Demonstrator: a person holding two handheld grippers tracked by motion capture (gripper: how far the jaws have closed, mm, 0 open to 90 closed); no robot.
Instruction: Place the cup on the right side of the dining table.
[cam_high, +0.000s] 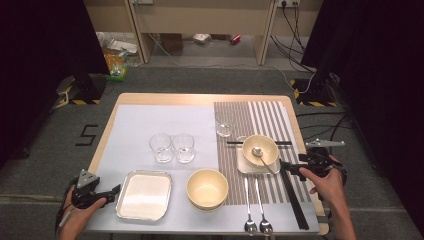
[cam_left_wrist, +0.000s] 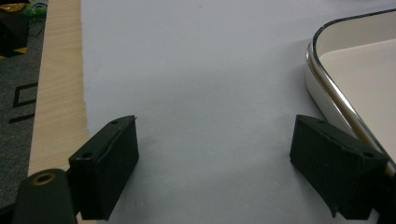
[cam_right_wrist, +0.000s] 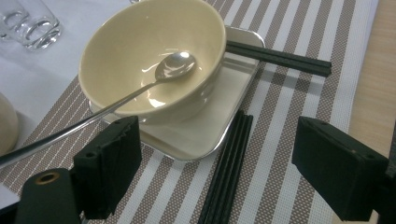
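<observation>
Cream bowl (cam_right_wrist: 149, 60) holds a spoon (cam_right_wrist: 175, 65) on a small tray (cam_right_wrist: 205, 135); black chopsticks (cam_right_wrist: 226, 172) at 5 o'clock. Both grippers' fingers spread, empty.

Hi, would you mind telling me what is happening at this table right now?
A person sits at a laid table holding a two-jaw gripper in each hand; neither is gripping anything. The left gripper rests open at the near left, beside the empty metal tray. The right gripper is open near the right edge, jaws pointing at the cream bowl that holds a spoon and stands on a small square tray. Black chopsticks lie on the striped mat between its jaws.
</observation>
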